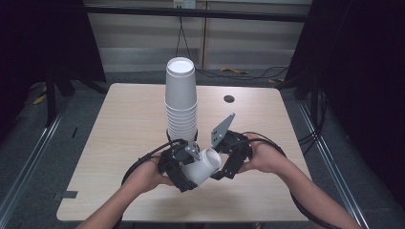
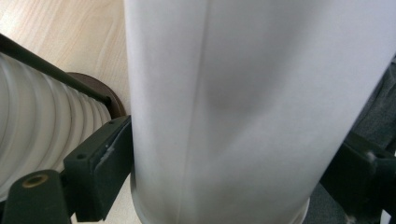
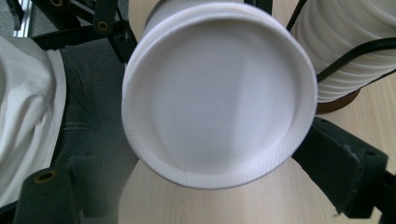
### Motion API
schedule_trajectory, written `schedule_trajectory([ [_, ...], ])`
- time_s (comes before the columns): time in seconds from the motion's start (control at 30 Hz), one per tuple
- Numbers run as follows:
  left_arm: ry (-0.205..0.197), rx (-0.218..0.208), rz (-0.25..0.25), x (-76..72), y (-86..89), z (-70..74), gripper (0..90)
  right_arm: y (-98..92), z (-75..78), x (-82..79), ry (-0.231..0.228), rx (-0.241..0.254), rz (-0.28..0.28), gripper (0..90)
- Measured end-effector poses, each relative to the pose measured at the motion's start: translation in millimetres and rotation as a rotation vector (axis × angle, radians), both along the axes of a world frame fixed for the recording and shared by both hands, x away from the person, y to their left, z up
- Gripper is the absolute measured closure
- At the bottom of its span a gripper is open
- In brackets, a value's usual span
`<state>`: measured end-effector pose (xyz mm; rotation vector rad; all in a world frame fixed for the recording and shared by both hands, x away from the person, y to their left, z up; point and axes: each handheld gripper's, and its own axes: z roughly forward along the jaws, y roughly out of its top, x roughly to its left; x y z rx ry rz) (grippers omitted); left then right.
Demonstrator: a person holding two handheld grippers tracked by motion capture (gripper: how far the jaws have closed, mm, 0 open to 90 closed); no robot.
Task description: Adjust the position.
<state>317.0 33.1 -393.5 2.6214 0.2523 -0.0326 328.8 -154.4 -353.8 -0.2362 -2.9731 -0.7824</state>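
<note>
High view: both tools grip cup beside stack.

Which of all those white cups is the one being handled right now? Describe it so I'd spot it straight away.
On the wooden table, find the tall stack of upside-down white cups. Just in front of its base, between the person's two hands, is the single cup, clamped by the left gripper. Unlike the upright stack, it lies tipped on its side, its flat bottom facing the right gripper.

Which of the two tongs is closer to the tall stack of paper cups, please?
Left. The left tongs, clamped on the single cup, sit right at the foot of the cup stack; the right tongs are farther right, at that cup's base.
</note>
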Motion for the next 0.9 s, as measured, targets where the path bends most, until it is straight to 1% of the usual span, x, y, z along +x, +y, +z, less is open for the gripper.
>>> schedule_trajectory([
  [0.07,-0.002,0.003,-0.001,0.1,-0.5,0.0,11.8,0.3,0.0,0.1,0.004,-0.002,-0.003,14.4],
  [0.1,-0.005,0.016,-0.016,1.7,-1.6,0.7,11.8,0.7,0.1,0.1,0.008,-0.007,0.003,14.7],
  [0.13,-0.009,0.013,-0.012,1.2,-2.0,0.5,11.9,0.8,0.2,0.0,0.012,-0.010,0.001,14.7],
  [0.17,-0.012,0.025,-0.022,1.9,-2.4,1.3,11.9,1.1,-0.2,0.6,0.008,-0.010,0.008,14.7],
  [0.27,-0.012,0.028,-0.017,0.4,-4.3,1.1,11.9,1.6,0.0,0.3,0.011,-0.020,0.008,14.7],
  [0.3,-0.018,0.034,-0.024,0.7,-6.4,0.5,11.9,2.0,0.1,0.2,0.014,-0.018,0.007,14.7],
  [0.37,-0.024,0.039,-0.024,1.1,-7.5,0.8,11.9,3.0,0.2,0.2,0.015,-0.021,0.013,15.0],
  [0.4,-0.024,0.039,-0.024,1.1,-7.5,0.8,11.9,3.0,0.4,0.1,0.015,-0.026,0.014,15.2],
  [0.43,-0.013,0.036,-0.018,1.1,-8.0,0.8,11.9,3.4,0.4,-0.3,0.019,-0.027,0.010,16.0],
  [0.53,-0.016,0.035,-0.020,1.4,-8.8,0.1,11.8,4.0,-0.1,-0.4,0.025,-0.028,0.016,16.8],
  [0.57,-0.021,0.044,-0.030,2.1,-9.6,0.1,11.9,4.3,-0.6,-0.6,0.030,-0.030,0.014,16.8],
  [0.6,-0.014,0.039,-0.018,1.0,-10.3,-0.9,11.8,4.6,-1.0,-0.3,0.030,-0.030,0.018,16.8],
  [0.63,-0.017,0.044,-0.026,1.5,-10.8,-0.7,11.8,4.9,-1.3,-0.5,0.030,-0.033,0.016,16.8],
  [0.7,-0.017,0.041,-0.024,1.3,-11.4,-1.1,11.8,5.1,-1.6,-0.4,0.031,-0.034,0.016,16.8],
  [0.77,-0.015,0.036,-0.018,1.2,-12.3,-1.3,11.8,5.6,-2.1,0.2,0.033,-0.030,0.016,17.1],
  [0.8,-0.020,0.036,-0.029,2.0,-12.8,-1.1,11.8,5.6,-2.1,0.2,0.033,-0.030,0.016,17.1],
  [0.87,-0.021,0.035,-0.028,1.3,-13.7,-0.9,11.8,6.6,-1.7,0.4,0.032,-0.023,0.016,17.3],
  [0.9,-0.020,0.023,-0.028,0.2,-15.0,-1.5,11.8,7.2,-1.6,0.5,0.034,-0.018,0.016,17.4],
])
